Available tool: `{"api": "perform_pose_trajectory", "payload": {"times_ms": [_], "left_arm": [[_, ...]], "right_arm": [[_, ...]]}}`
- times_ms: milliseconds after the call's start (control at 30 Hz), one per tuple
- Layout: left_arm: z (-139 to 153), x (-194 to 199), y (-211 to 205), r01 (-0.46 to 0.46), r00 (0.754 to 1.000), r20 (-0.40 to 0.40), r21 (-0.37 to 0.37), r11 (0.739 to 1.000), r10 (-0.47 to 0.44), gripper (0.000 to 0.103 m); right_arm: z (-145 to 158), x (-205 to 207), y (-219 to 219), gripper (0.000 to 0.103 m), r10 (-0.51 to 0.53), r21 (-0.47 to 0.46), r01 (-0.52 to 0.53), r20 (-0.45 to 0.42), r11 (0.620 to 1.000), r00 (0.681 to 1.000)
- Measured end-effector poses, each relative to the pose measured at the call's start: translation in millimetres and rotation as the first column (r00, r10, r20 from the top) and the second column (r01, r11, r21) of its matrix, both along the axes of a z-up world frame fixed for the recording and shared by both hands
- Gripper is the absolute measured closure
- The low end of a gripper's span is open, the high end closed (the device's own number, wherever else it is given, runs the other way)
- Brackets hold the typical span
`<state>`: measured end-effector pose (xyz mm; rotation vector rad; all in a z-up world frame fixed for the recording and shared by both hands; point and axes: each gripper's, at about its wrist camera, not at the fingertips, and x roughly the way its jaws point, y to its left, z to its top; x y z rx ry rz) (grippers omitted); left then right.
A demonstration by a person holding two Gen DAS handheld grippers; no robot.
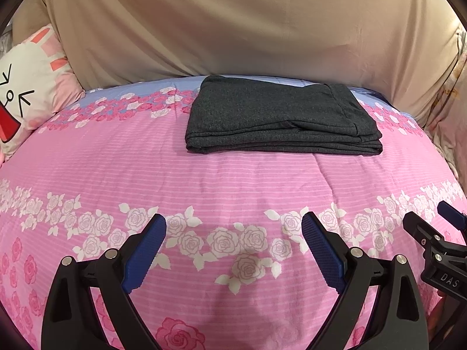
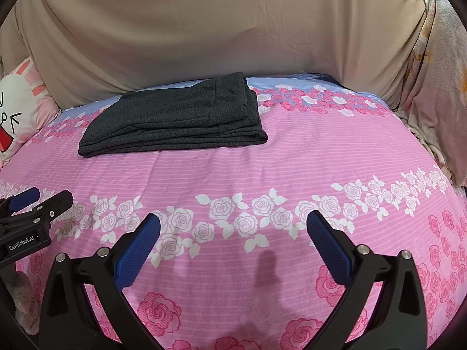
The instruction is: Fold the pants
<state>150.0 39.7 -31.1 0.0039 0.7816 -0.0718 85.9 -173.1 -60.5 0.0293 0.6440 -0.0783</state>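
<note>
The dark grey pants (image 1: 280,116) lie folded in a flat rectangular stack on the far part of the pink floral bedspread (image 1: 233,180). They also show in the right wrist view (image 2: 175,119), left of centre. My left gripper (image 1: 233,224) is open and empty, hovering over the near part of the bed, well short of the pants. My right gripper (image 2: 233,223) is also open and empty, beside the left one. The right gripper shows at the right edge of the left wrist view (image 1: 437,233), and the left gripper at the left edge of the right wrist view (image 2: 38,204).
A beige sheet (image 1: 233,29) hangs behind the bed. A white and pink cartoon pillow (image 1: 26,87) lies at the far left. A pale floral cloth (image 2: 437,87) is bunched along the right side of the bed.
</note>
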Motion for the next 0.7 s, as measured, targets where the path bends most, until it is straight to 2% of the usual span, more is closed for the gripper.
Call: {"api": "perform_pose_trajectory", "payload": {"times_ms": [200,433,700], "left_arm": [[2.9,-5.7,1.7,-0.006,0.999,0.045,0.0,1.0,0.006,0.011],[8.7,-16.4,-10.3,-0.007,0.993,0.118,0.078,0.997,-0.003,0.011],[6.0,-10.8,-6.1,-0.025,0.996,0.081,0.056,0.998,0.02,0.012]], "right_arm": [[0.1,0.2,0.0,0.005,0.0,0.0,0.0,0.0,1.0,1.0],[0.2,0.2,0.0,0.005,-0.001,0.001,0.001,-0.001,1.0,1.0],[0.0,0.3,-0.8,0.005,0.003,0.0,-0.003,-0.001,1.0,1.0]]}}
